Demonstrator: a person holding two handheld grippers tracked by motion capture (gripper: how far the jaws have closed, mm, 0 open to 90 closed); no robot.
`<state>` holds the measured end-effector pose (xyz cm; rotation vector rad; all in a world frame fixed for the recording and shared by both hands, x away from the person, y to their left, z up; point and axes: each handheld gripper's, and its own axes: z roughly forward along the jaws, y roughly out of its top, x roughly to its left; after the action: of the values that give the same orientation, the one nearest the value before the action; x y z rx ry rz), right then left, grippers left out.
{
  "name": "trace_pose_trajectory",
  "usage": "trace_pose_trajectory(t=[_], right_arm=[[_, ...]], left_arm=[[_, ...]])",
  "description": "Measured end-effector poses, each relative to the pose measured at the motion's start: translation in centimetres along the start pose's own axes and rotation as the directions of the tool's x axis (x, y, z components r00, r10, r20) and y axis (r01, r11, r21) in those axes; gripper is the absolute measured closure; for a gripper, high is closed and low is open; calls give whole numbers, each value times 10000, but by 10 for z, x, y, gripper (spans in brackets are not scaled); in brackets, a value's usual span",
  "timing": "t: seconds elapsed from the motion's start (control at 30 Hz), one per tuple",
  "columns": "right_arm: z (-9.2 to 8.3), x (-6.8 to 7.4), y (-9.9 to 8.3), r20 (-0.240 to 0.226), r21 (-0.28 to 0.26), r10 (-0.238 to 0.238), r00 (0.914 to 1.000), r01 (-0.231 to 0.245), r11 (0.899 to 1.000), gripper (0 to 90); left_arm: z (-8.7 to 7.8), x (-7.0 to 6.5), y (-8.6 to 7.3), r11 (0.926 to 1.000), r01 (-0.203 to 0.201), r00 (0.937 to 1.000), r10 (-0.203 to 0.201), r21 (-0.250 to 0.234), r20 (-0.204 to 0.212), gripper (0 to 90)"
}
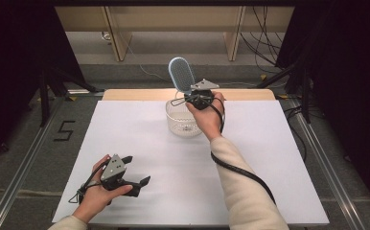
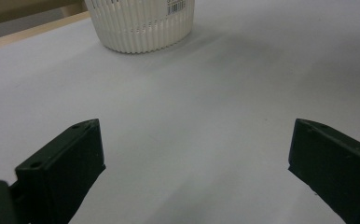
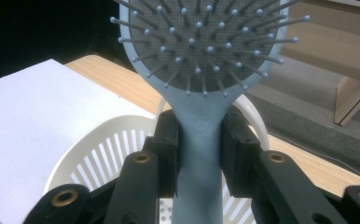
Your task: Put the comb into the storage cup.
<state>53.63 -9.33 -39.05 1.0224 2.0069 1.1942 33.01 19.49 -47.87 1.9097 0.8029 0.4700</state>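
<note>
Left tongs resting low on white surface, jaws wide apart and empty, right tongs clamped on handle of pale blue plastic paddle hairbrush, brush head upright above them, white slatted plastic basket directly beneath

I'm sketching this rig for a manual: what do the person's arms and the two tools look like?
Both are black two-jaw tools. The left tool and the right tool each carry a grey three-cornered plate on top and trail a black cable. The left tool's jaws are blocky black pads with small screw holes. The right arm wears a cream sleeve; a cream cuff shows at the left wrist too.
</note>
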Motion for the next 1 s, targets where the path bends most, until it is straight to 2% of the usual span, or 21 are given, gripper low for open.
trace_pose_trajectory(t=[1.0], right_arm=[[7,3,-7,-149,536,-420,9990,428,9976,703]], left_arm=[[0,0,0,10000,-26,10000,26,29,4,28]])
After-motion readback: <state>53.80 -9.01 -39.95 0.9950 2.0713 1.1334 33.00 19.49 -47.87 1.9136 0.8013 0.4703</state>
